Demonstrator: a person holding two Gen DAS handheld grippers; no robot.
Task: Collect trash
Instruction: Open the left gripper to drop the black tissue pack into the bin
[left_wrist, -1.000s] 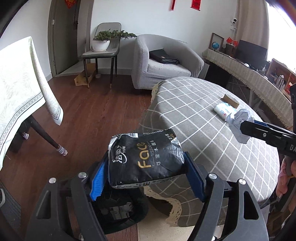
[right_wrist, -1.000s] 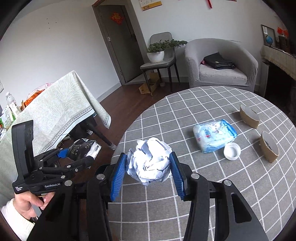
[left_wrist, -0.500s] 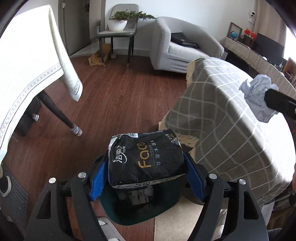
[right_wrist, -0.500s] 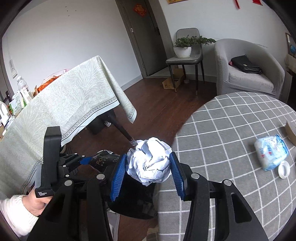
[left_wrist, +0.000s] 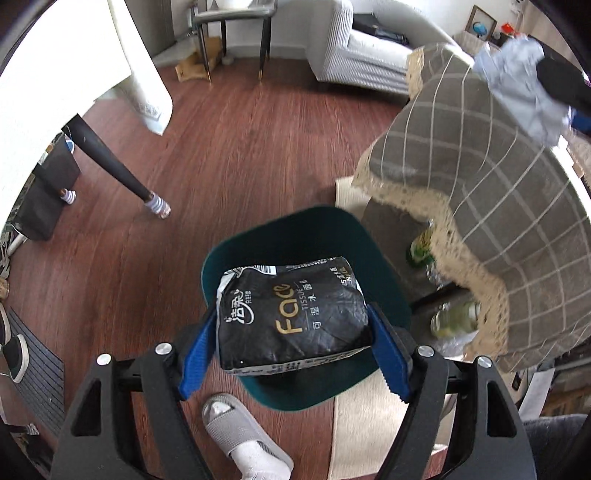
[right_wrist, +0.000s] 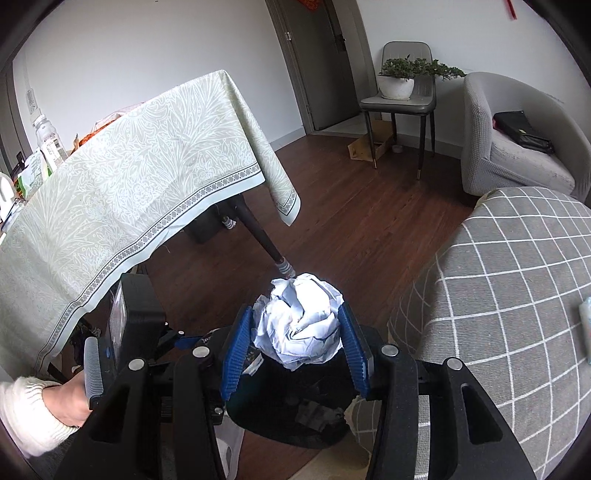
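Note:
A black tissue pack (left_wrist: 291, 314) with gold lettering is clamped between the blue pads of my left gripper (left_wrist: 293, 345), which points steeply down over a dark green trash bin (left_wrist: 384, 258) on the floor. My right gripper (right_wrist: 295, 341) is shut on a crumpled ball of white paper (right_wrist: 301, 323) and hangs above the same bin (right_wrist: 291, 410), beside the round table's edge. In the left wrist view the paper ball (left_wrist: 524, 92) shows at the upper right. The left gripper's body (right_wrist: 136, 314) and the hand holding it (right_wrist: 62, 406) appear at the lower left of the right wrist view.
The round table with the grey checked cloth (right_wrist: 517, 314) stands right of the bin; bottles (left_wrist: 454, 317) sit under it. A second table under a pale green cloth (right_wrist: 129, 192) is on the left, its dark leg (left_wrist: 110, 162) nearby. A foot in a grey slipper (left_wrist: 243, 435) is near the bin.
Both grippers have swung off the round table toward the floor bin. The left one dropped and tipped down until the bin lies under the tissue pack; the right one followed leftward with the paper ball.

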